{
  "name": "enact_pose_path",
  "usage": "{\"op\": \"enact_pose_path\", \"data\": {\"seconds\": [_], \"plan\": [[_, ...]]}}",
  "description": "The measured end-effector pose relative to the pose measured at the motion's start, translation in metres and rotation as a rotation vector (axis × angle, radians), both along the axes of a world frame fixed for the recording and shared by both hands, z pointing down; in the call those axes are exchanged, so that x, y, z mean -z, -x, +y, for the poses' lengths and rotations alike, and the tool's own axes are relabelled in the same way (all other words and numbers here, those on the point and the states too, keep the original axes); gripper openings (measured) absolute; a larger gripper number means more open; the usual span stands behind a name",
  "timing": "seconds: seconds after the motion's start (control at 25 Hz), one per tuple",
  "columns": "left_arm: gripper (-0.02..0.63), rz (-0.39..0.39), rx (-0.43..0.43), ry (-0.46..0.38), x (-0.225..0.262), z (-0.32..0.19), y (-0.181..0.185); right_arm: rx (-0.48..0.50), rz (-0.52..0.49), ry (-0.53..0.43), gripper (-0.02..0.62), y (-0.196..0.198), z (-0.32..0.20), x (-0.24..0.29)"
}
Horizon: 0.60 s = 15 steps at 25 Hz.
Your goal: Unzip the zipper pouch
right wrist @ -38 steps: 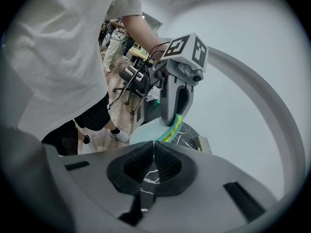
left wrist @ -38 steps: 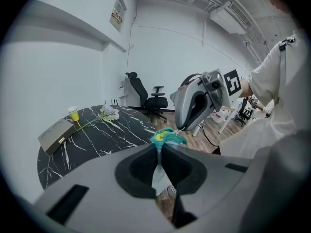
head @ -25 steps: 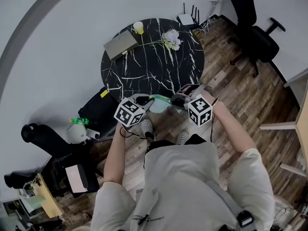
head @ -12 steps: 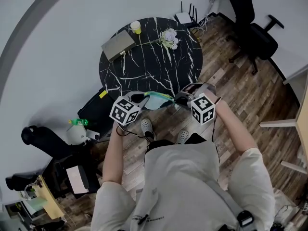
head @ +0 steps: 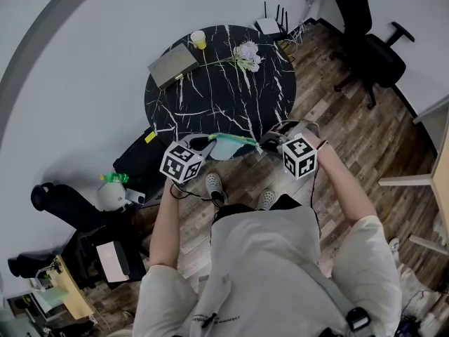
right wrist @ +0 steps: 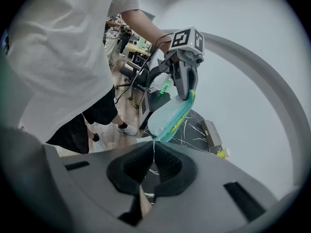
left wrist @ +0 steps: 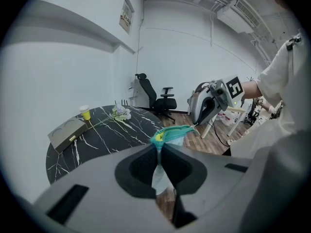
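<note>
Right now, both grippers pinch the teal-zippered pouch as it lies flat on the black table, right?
Both pinch it, but the pouch hangs in the air between the left gripper and right gripper, off the table; the left gripper view shows this.

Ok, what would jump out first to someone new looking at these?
The pale, teal-zippered pouch, stretched in the air between the left tongs and right tongs, both shut on its ends. Beyond it, the round black marble table with flowers.

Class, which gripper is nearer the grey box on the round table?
Left. The left gripper grips the pouch at the end on the side of the grey box; the right gripper grips the opposite end, farther from it.
</note>
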State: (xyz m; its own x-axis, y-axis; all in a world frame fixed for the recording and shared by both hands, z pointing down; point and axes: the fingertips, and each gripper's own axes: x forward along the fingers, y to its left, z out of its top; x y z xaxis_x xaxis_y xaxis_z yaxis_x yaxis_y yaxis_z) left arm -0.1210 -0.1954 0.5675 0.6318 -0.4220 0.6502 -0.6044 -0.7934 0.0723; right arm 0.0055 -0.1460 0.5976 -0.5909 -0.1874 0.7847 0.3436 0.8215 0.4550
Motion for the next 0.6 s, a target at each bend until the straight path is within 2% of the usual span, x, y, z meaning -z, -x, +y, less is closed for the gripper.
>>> {"op": "enact_pose_path", "data": {"seconds": [0.16, 0.24, 0.4, 0.6], "plan": [[0.038, 0.000, 0.006, -0.008, -0.001, 0.001, -0.004, -0.057, 0.007, -0.004, 0.015, -0.003, -0.008, -0.005], [0.038, 0.002, 0.023, -0.013, -0.001, 0.000, -0.004, -0.140, -0.008, -0.003, 0.014, -0.002, -0.017, -0.007], [0.038, 0.015, 0.055, -0.018, -0.001, -0.003, -0.002, -0.312, -0.062, 0.063, 0.020, -0.002, -0.030, -0.010], [0.038, 0.032, 0.106, -0.037, 0.004, -0.007, 0.001, -0.443, -0.112, 0.106, 0.041, -0.005, -0.040, -0.018]]}}
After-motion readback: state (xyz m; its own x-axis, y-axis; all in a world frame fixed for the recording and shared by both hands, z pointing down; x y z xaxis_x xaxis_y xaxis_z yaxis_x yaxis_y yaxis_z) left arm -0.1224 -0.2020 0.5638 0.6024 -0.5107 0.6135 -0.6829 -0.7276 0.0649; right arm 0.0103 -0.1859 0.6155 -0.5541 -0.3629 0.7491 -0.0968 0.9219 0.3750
